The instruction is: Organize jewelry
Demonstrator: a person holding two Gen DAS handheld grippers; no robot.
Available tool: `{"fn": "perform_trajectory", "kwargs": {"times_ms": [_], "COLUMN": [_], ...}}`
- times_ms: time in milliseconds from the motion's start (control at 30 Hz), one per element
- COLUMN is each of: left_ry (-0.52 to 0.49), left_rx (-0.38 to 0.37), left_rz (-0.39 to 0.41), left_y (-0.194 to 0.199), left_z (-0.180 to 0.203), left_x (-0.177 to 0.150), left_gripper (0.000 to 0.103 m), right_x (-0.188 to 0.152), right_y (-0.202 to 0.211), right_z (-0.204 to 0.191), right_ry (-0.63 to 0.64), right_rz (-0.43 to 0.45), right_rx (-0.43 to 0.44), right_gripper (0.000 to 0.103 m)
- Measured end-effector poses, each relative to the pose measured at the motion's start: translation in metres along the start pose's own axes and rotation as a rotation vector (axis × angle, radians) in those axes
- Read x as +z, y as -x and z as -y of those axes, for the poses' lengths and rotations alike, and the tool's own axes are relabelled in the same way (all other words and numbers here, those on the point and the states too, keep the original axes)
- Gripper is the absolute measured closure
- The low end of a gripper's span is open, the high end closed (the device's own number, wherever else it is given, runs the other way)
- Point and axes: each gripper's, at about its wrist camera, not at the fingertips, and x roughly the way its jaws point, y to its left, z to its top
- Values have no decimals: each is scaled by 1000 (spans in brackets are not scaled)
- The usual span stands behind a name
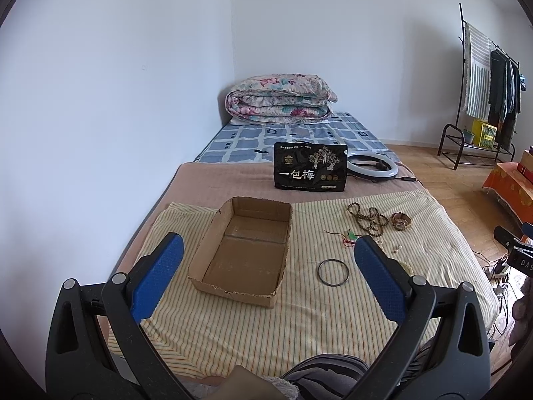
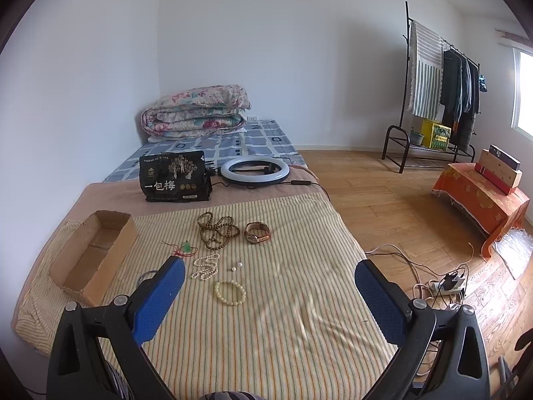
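An empty open cardboard box (image 1: 243, 250) (image 2: 95, 253) lies on the striped cloth. To its right lie a dark bangle (image 1: 333, 272), brown wooden beads (image 2: 216, 230) (image 1: 368, 218), a watch (image 2: 256, 232) (image 1: 401, 221), a green pendant on red cord (image 2: 187, 246), a white pearl strand (image 2: 205, 266), two pearl earrings (image 2: 236, 265) and a cream bead bracelet (image 2: 230, 292). My left gripper (image 1: 268, 250) is open, held above the box's near end. My right gripper (image 2: 269, 271) is open and empty above the cloth, near the bracelet.
A black snack bag (image 1: 310, 166) and a ring light (image 2: 255, 170) with its cable stand behind the cloth. A folded floral quilt (image 1: 279, 98) lies at the bed's far end. Wood floor, power strip (image 2: 448, 285), orange-covered bench (image 2: 483, 190) and clothes rack (image 2: 439, 93) are to the right.
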Motion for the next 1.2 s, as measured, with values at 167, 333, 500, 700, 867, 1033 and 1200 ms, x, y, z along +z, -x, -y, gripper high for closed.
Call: {"fn": "perform_trajectory", "kwargs": {"times_ms": [167, 333, 500, 700, 867, 1033, 1200], "left_ry": [4, -4, -4, -5, -3, -5, -4], "left_rx": [1, 0, -1, 4, 2, 2, 1], "left_rz": [3, 6, 6, 6, 8, 9, 8], "left_y": [0, 1, -4, 2, 2, 2, 2], "left_z": [-1, 6, 7, 6, 6, 6, 6], "left_x": [3, 8, 18, 3, 1, 0, 1], "left_gripper": [0, 0, 0, 0, 0, 0, 0], "right_x": [-1, 0, -1, -2, -1, -2, -2], "right_y": [1, 2, 3, 4, 3, 4, 4], "right_z": [-2, -3, -4, -4, -4, -4, -4], "right_ry": [0, 2, 2, 2, 2, 4, 4], "right_rz": [0, -2, -1, -4, -7, -5, -6], "right_rx": [1, 4, 6, 6, 8, 9, 10], "right_gripper": [0, 0, 0, 0, 0, 0, 0]}}
